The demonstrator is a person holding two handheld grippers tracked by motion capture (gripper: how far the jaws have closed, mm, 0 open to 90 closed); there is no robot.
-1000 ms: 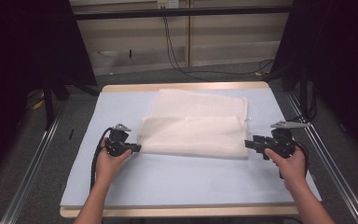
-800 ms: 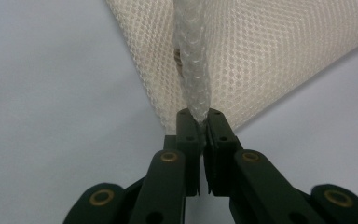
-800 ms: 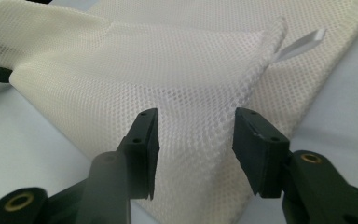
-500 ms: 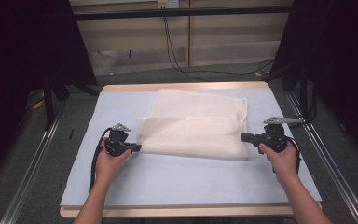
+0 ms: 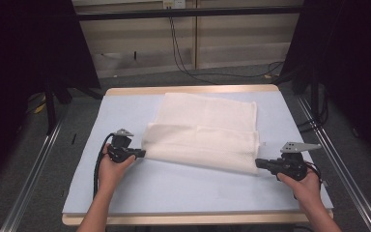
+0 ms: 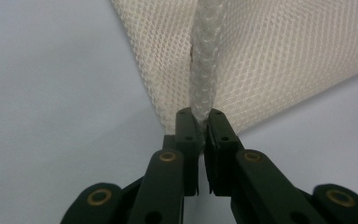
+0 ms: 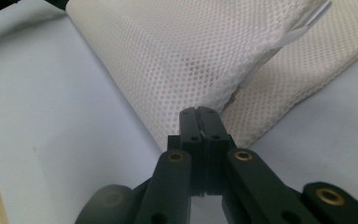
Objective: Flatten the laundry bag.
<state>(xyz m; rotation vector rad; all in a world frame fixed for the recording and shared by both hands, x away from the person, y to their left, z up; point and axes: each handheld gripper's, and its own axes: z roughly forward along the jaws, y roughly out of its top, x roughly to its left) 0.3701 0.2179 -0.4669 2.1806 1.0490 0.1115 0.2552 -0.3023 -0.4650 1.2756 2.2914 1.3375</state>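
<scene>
A white mesh cloth (image 5: 203, 135) lies folded on the pale blue table cover (image 5: 183, 188), its near half doubled over. At the cloth's near left corner, my left gripper (image 5: 142, 153) is shut on a bunched ridge of mesh (image 6: 205, 70), which runs straight into the closed tips (image 6: 199, 114). My right gripper (image 5: 258, 163) is at the near right corner. Its jaws are pressed together (image 7: 199, 111) where the edge of the cloth's (image 7: 177, 51) upper layer meets them. A small white tag (image 7: 307, 23) sticks out of the fold farther along.
The wooden table edge (image 5: 193, 220) runs along the near side. Metal rails (image 5: 34, 169) flank the table on both sides, and black cables (image 5: 183, 53) hang over the floor behind it. Bare blue cover stretches in front of the cloth.
My right hand has moved left and down to the cloth's near right corner, and its jaws have closed there. The left hand has stayed in place, still gripping.
</scene>
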